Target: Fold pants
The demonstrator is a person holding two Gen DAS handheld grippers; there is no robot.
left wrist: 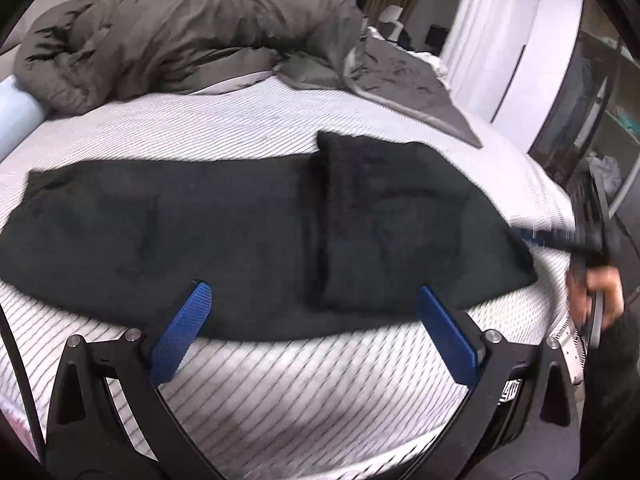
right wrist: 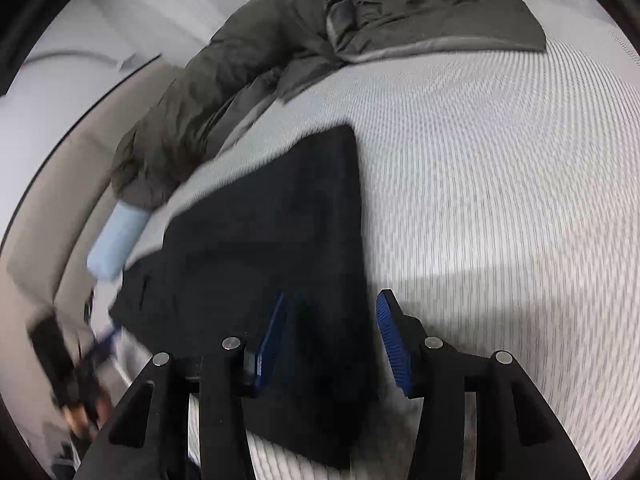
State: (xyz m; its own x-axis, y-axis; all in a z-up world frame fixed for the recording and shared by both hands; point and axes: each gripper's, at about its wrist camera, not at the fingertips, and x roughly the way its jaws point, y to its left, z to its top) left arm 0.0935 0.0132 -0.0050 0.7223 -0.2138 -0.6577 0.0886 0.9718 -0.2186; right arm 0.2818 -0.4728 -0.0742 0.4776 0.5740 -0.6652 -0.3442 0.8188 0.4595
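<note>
Black pants lie flat across a striped white mattress, with their right end folded back over itself. My left gripper is open just above the pants' near edge, holding nothing. My right gripper is open over the folded end of the pants, its blue fingers either side of the fold's right edge. It also shows blurred in the left wrist view at the pants' right end. The left gripper appears blurred at the far left of the right wrist view.
A crumpled grey duvet lies along the far side of the bed. A light blue pillow sits at the left edge. A dark wardrobe stands to the right of the bed.
</note>
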